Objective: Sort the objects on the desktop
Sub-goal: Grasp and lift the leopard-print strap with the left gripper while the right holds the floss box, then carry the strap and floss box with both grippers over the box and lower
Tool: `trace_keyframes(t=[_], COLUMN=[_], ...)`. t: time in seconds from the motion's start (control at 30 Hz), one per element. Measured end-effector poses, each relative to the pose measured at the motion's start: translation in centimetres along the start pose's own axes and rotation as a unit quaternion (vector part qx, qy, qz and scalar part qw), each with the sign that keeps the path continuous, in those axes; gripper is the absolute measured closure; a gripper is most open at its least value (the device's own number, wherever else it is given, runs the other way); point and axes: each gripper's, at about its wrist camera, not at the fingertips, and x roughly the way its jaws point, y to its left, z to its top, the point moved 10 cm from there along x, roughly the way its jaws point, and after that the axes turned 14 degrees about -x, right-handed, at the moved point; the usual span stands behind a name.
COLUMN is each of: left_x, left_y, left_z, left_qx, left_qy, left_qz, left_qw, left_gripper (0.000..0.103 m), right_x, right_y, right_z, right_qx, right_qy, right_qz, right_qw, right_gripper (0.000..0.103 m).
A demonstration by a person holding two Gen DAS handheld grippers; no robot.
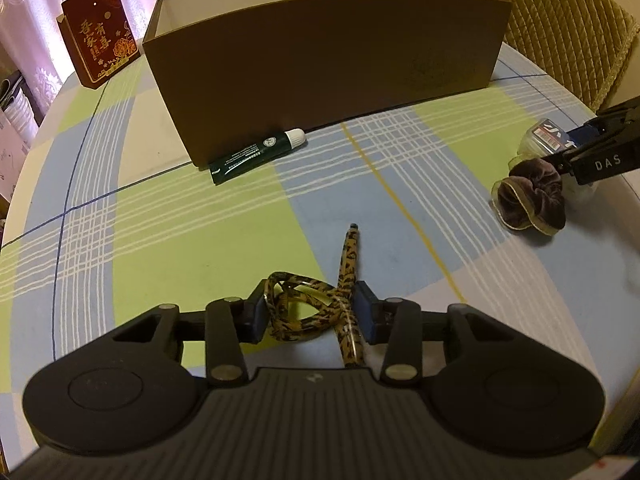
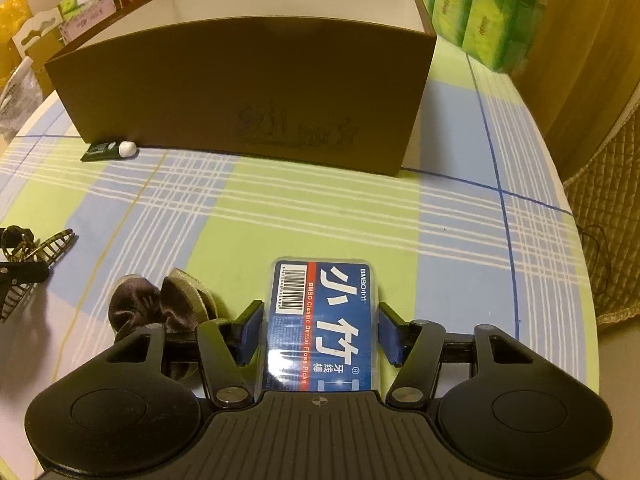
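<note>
Your biggest obstacle is the brown box (image 2: 248,96), standing open-topped at the far side of the checked tablecloth (image 1: 168,216). Judging by the task, that is where things go, and its near wall is tall from where both grippers sit low over the cloth. If you carry anything straight forward without lifting first, it will likely strike that wall and be knocked loose.

Your right gripper (image 2: 318,334) has its blue pads on either side of the floss pick pack (image 2: 322,320), close to its edges; from this angle you cannot tell whether they are pressing it or only bracketing it. The pack is glossy plastic, so a light squeeze could let it slide out as you raise it. The purple scrunchie (image 2: 160,306) lies just beside the left finger, touching the pack's near side as far as the left wrist view shows; it could snag and be dragged along.

Your left gripper (image 1: 310,316) has its fingers spread around the leopard-print hair clip (image 1: 320,300), which sits between the pads on the cloth. The clip is an uneven tangle of loops with one long prong sticking forward. Close on a loop alone and it may twist or flip out.

The green tube (image 1: 256,150) rests against the foot of the box's near wall. It sits low and tight there, so a gripper coming down for it risks bumping the box and shifting it.
</note>
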Motion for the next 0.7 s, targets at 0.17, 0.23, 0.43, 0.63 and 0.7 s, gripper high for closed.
trace_keyframes(t=[0.17,0.23,0.43,0.63,0.7], left_x=[0.0,0.0,-0.7,-2.1,-2.7], left_y=[-0.1,-0.1,-0.1,-0.4,-0.6], left_z=[0.0,0.0,0.3,1.9,2.6], left_qx=[-0.001,-0.001,-0.006,-0.012,-0.013], left_qy=[0.003,0.004,0.0,-0.017,-0.025], left_qz=[0.002,0.002,-0.001,-0.01,-0.015], left_qw=[1.0,1.0,1.0,0.9997,0.9995], left_gripper=[0.065,0.065,0.065,0.066,0.066], right_x=[-0.2,-0.4,-1.3,-2.6,-3.0], right_y=[0.2,0.3,0.2,0.4,0.4], right_z=[-0.3,-0.4,-0.1,1.6,2.1], right_qx=[-0.002,-0.002,0.004,0.007,0.008], right_qy=[0.005,0.007,0.003,-0.008,-0.011], right_qz=[0.003,0.003,0.008,0.015,0.018], right_qw=[1.0,1.0,1.0,1.0,1.0], right_gripper=[0.047,0.048,0.048,0.048,0.048])
